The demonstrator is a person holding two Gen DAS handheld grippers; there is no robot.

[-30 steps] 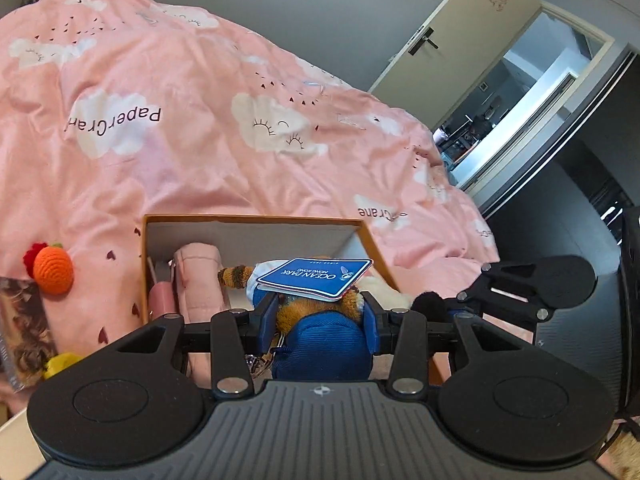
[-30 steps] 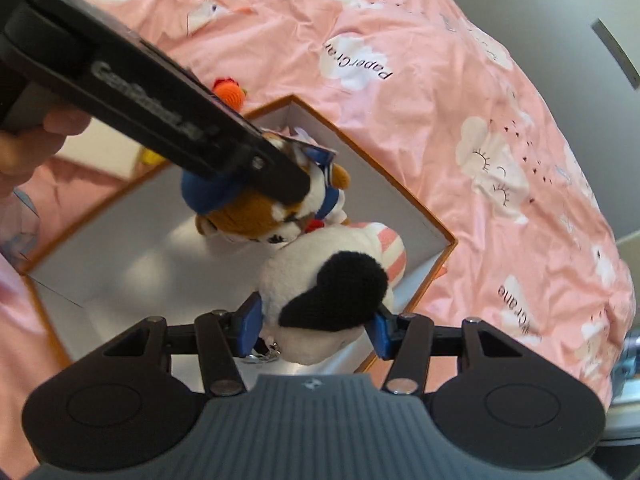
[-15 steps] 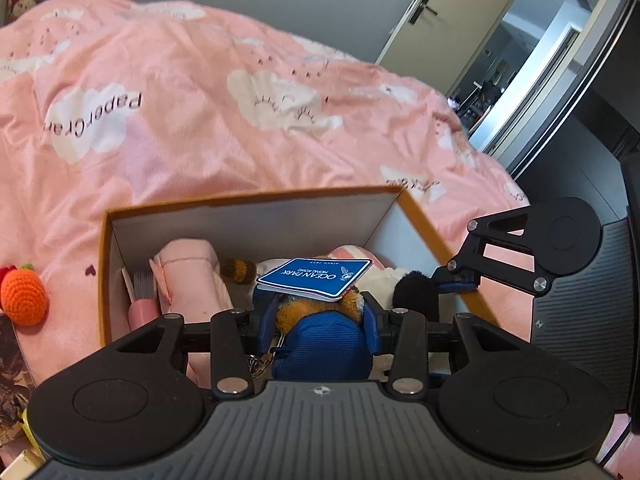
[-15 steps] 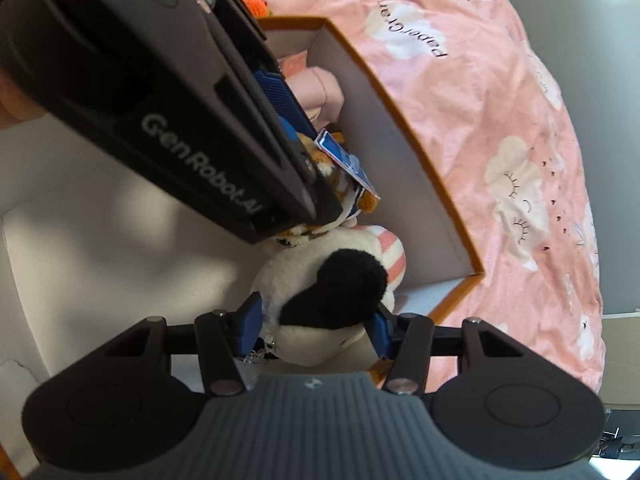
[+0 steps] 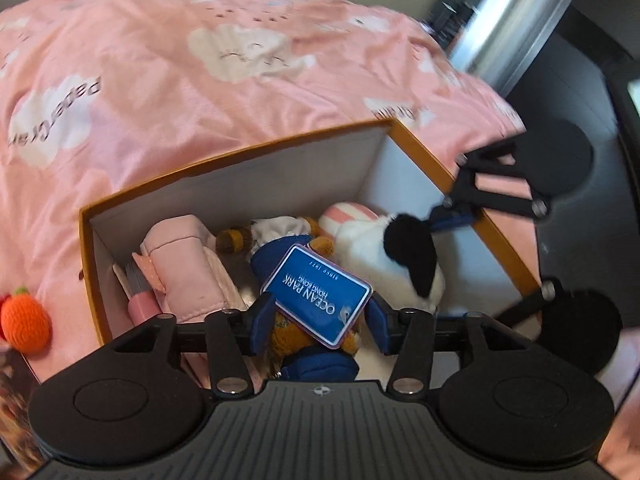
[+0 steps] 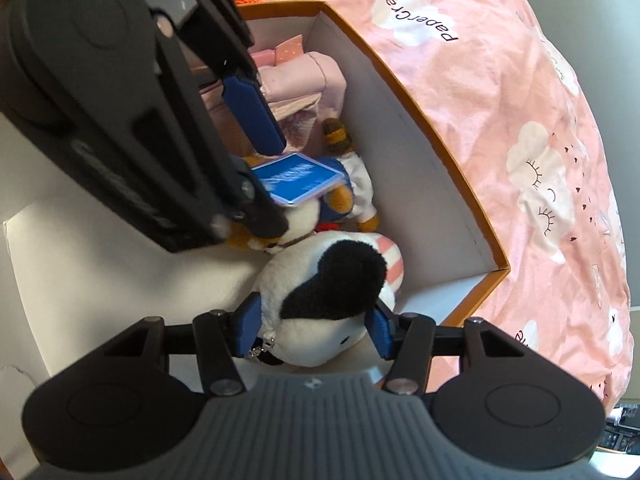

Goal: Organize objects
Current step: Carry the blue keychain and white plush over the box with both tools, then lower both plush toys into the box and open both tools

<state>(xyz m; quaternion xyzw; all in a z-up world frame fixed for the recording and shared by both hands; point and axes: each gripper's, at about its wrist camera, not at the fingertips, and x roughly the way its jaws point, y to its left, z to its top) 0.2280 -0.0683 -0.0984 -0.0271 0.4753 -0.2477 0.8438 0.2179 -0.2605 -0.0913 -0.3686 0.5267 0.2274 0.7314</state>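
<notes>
An orange-rimmed box [image 5: 240, 152] with white walls lies on the bed. In it lies a brown plush toy [image 5: 296, 344] with a blue cap and a blue "Ocean Park" tag [image 5: 316, 294]. My left gripper [image 5: 320, 328] straddles it with its jaws opening, and the pads stand clear of the toy. Beside it, my right gripper [image 6: 314, 330] is shut on a white plush with a black ear [image 6: 312, 344], low in the box's corner. The left gripper's blue pad [image 6: 252, 116] hangs over the brown plush [image 6: 352, 184] in the right wrist view.
A pink pouch [image 5: 184, 268] and a pink comb [image 5: 138, 292] fill the box's left side. An orange knitted toy [image 5: 24, 320] lies outside on the pink cloud-print duvet [image 5: 200, 80]. The box wall [image 6: 420, 100] rises close to the right of both plush toys.
Both grippers have sunk into the box. The left jaws have widened and let go of the brown plush, which has tipped over. The right gripper keeps hold of the white plush.
</notes>
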